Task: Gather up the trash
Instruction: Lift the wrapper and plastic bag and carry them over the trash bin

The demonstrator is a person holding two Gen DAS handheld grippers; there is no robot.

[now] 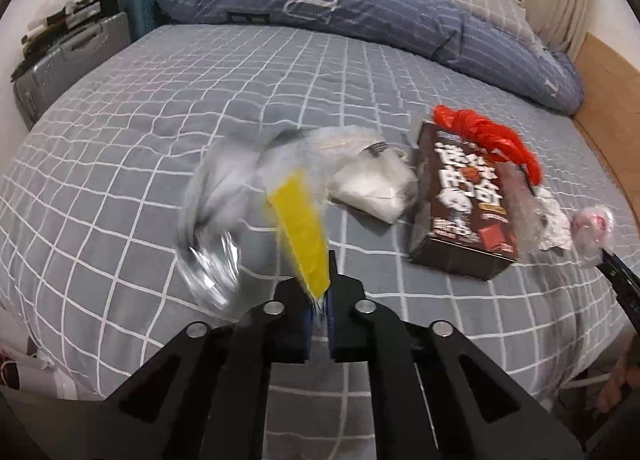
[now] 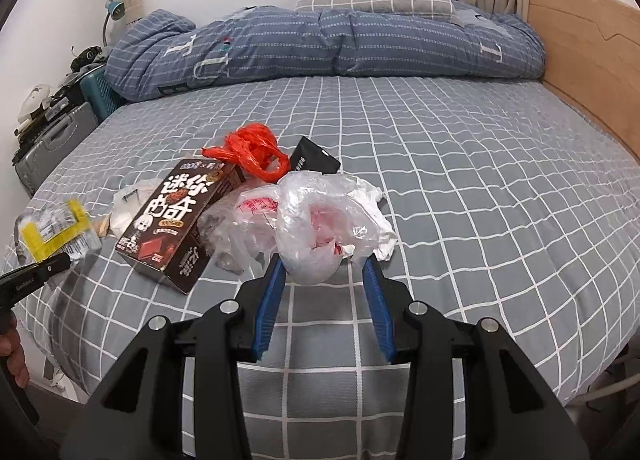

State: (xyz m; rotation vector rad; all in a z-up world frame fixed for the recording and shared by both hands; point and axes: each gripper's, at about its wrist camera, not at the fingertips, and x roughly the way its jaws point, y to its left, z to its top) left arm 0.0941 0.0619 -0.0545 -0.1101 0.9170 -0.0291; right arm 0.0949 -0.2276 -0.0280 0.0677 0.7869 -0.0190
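Left wrist fisheye looks forward and steeply down along its own black left gripper from the near edge of the grey white-checked bed sheet, close above it; the right wrist fisheye sits beside it to the right, tilted down over the black blue-padded right gripper, facing the blue striped quilt at the far end; both views share the dark brown printed cardboard box and crumpled red plastic bag; each view catches the other gripper at its edge.
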